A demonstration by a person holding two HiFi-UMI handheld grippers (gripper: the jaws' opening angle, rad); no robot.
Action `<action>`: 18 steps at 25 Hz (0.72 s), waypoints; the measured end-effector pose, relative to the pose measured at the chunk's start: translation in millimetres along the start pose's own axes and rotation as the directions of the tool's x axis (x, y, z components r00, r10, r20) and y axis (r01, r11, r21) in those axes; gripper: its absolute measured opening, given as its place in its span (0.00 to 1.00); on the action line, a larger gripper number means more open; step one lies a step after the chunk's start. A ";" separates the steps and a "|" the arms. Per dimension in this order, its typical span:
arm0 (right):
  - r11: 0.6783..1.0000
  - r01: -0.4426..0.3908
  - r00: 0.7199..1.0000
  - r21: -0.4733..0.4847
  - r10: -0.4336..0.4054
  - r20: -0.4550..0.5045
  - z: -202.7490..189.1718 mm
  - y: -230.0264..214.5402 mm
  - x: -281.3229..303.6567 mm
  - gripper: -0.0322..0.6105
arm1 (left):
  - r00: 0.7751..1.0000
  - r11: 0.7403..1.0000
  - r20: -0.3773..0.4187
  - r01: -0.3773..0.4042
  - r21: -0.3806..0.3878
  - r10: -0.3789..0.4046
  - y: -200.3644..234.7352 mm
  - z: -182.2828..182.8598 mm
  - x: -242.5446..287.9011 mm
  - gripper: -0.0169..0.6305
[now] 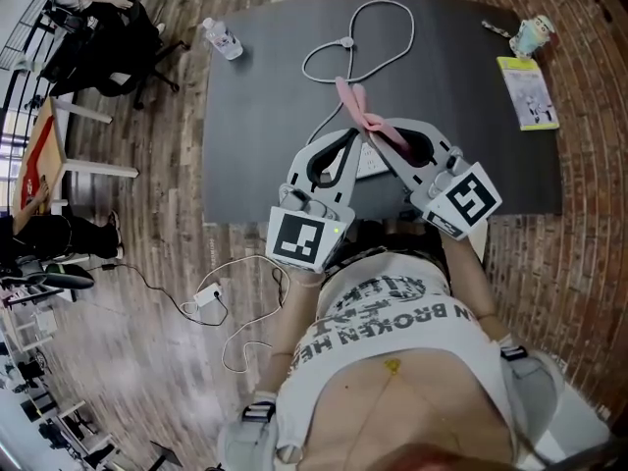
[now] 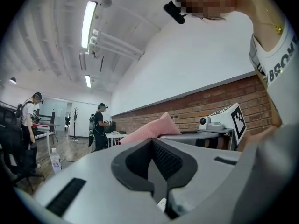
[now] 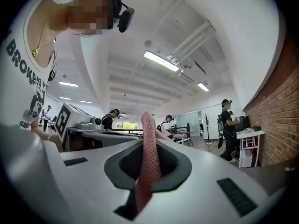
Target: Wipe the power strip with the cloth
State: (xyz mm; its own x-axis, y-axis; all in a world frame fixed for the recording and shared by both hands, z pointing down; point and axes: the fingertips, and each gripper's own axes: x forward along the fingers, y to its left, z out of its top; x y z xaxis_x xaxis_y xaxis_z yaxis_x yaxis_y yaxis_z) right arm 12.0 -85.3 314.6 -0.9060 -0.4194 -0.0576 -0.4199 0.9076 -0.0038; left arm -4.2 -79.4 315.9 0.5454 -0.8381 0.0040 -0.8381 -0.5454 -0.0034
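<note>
A: Pink waffle-knit cloth point(image 3: 145, 181), a limp strip, clamped in the right gripper point(image 3: 148, 146); left gripper point(image 2: 156, 146) jaws pressed together.

B: White power strip point(image 1: 371, 165) on the matte dark grey table point(image 1: 255, 116), half-hidden beneath both grippers; its thin white cable point(image 1: 358, 37) loops to the far side.

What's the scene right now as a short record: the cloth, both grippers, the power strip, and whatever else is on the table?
cloth: pink, held up in front of the person
right gripper: shut on cloth, which runs between its jaws
left gripper: shut; cloth shows just past its tips, grip there unclear
power strip: not clearly seen, likely hidden under the grippers
table: dark top
white cable: looped on table
bottle: far left corner
cup and leaflet: far right
</note>
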 end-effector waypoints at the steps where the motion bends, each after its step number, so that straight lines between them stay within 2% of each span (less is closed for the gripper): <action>1: 1.000 0.001 1.000 0.000 -0.001 0.006 2.8 -0.9 -0.3 0.08 | 1.000 1.000 0.006 -0.002 0.003 0.002 0.0 3.6 0.8 0.04; 10: 1.000 0.020 0.999 -0.021 -0.019 0.033 20.6 -7.7 -10.4 0.08 | 1.000 1.000 0.024 0.004 0.016 -0.004 -4.6 16.0 4.9 0.04; 18: 0.999 0.023 1.000 -0.029 -0.022 0.018 21.4 -7.4 -13.7 0.08 | 1.000 1.000 0.020 0.001 0.015 -0.001 -3.3 15.0 0.6 0.04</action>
State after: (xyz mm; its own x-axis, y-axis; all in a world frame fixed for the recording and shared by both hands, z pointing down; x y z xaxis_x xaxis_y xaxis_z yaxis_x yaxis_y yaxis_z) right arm 28.6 -85.8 294.1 -0.8952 -0.4392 -0.0756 -0.4420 0.8967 0.0242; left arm -1.1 -78.1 300.9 0.5465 -0.8373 -0.0156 -0.8374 -0.5463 -0.0181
